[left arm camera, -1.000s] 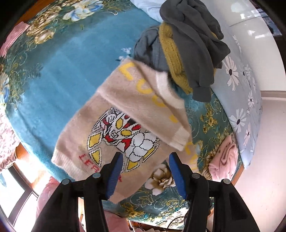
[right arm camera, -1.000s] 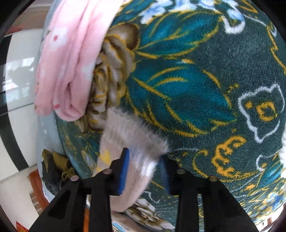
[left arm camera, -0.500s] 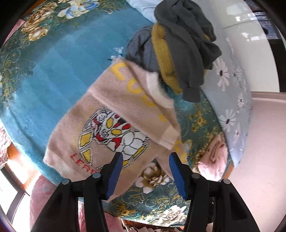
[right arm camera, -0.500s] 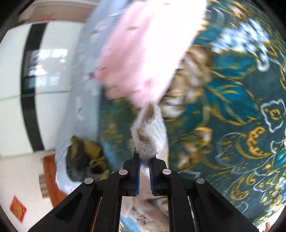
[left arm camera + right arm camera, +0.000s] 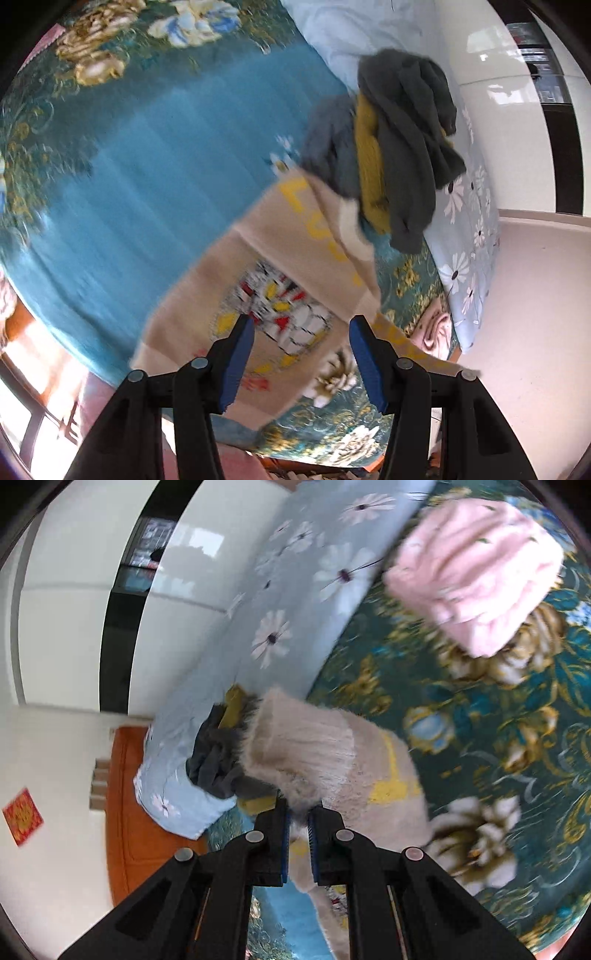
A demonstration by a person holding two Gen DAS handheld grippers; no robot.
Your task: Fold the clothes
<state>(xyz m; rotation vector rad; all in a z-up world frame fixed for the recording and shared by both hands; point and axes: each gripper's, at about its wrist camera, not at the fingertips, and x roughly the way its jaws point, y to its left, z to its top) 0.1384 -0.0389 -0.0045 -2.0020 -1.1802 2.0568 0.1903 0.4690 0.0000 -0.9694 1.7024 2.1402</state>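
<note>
Right gripper [image 5: 298, 830] clamped on fuzzy ribbed sweater cuff [image 5: 299, 746], left gripper [image 5: 301, 354] spread, seemingly empty

Left wrist view looks down from well above the bed [image 5: 155, 155]; right wrist view sits close; both share the beige sweater [image 5: 295, 236].

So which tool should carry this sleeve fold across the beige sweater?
Right. The right tool is already shut on the sleeve cuff, lifted off the blanket. The left tool hangs open above the sweater, holding nothing.
</note>
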